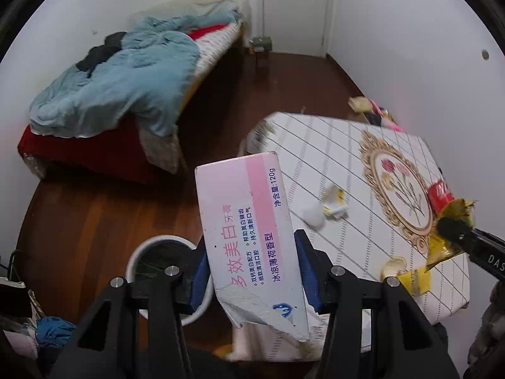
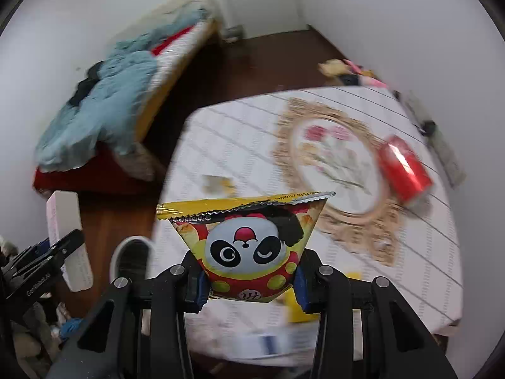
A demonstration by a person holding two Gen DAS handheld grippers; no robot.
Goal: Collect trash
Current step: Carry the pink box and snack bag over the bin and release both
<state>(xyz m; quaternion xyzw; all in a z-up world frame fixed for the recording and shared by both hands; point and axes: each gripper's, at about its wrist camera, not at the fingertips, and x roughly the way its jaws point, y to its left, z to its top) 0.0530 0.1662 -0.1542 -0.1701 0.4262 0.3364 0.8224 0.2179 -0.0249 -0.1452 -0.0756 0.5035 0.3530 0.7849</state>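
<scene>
Both your tongs are loaded, lifted over the table.

Your left gripper (image 1: 252, 271) pinches the torn toothpaste box (image 1: 249, 233) near the white bin (image 1: 139, 252); your right gripper (image 2: 251, 279) clamps the panda snack bag (image 2: 246, 243) above the tablecloth (image 2: 240, 145).

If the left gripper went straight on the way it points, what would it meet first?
Probably the near corner of the table, past the toothpaste box held in the left gripper; depth is unclear, so it might reach the floor instead.
</scene>
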